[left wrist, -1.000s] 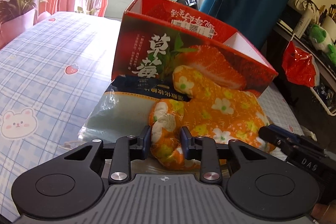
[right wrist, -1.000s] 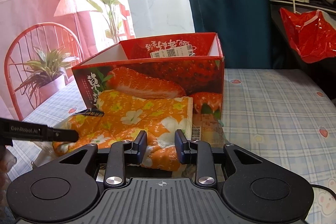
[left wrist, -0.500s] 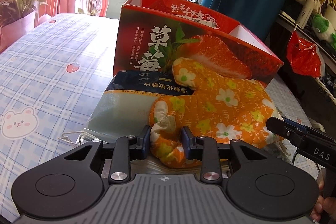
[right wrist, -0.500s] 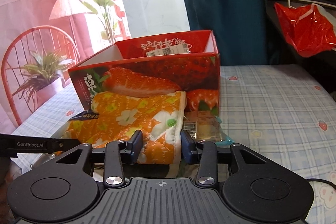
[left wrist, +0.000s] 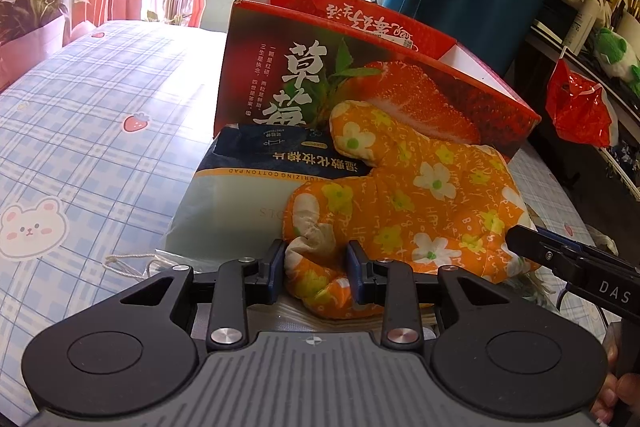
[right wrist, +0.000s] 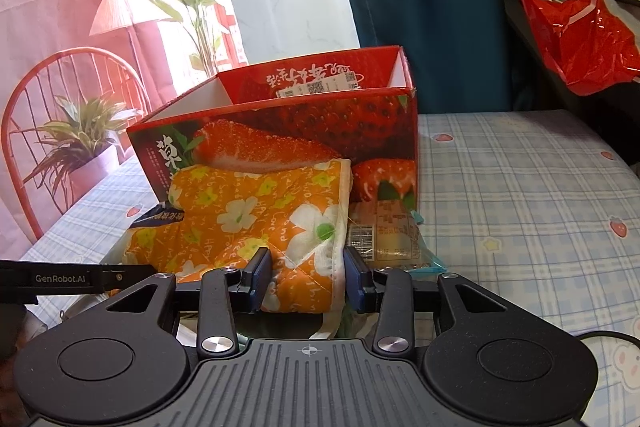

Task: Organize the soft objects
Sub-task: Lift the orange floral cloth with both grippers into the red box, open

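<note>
We pinch the oven mitt [left wrist: 420, 199] with both grippers: left gripper [left wrist: 316, 269] at its fingertip end, right gripper [right wrist: 306, 273], jaws just closing, at its cuff.

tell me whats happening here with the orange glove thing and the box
A person holds a gripper in each hand, and both grip the orange floral oven mitt. The left gripper pinches its fingertip end; the right gripper has the cuff end, its jaws having just been closing on the fabric. The mitt lies over a cotton pad pack on the bed, in front of the open strawberry box. It is not yet in the box.
</note>
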